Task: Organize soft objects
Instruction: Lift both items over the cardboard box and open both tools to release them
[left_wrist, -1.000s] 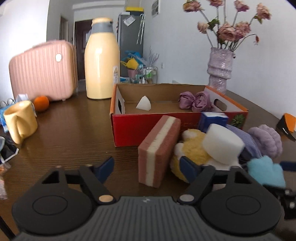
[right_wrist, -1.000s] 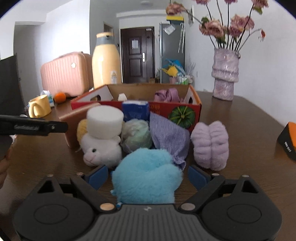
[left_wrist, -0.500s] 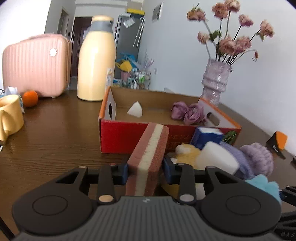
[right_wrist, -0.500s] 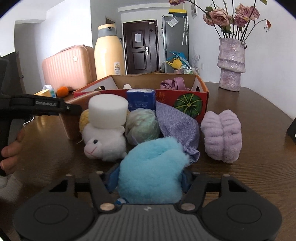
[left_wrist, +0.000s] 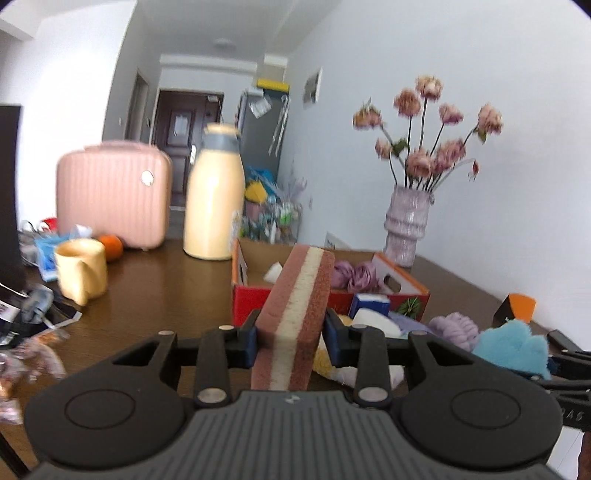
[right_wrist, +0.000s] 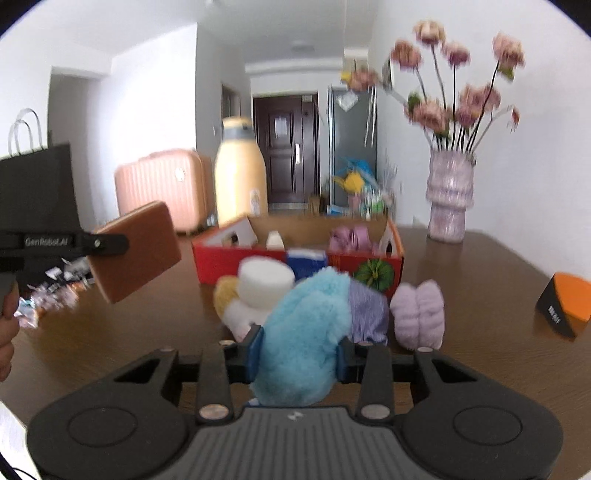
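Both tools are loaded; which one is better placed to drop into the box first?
Probably the left tool. Its sponge is lifted clear of the table, near the box. The right tool holds the blue plush behind the pile of soft things.

Glossy wooden table (right_wrist: 480, 266), seemingly fluffy plush (right_wrist: 306, 332)

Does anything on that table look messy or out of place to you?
Nothing is spilled or broken. The soft toys are heaped outside the red box rather than in it, with a white foam block perched on the white plush toy.
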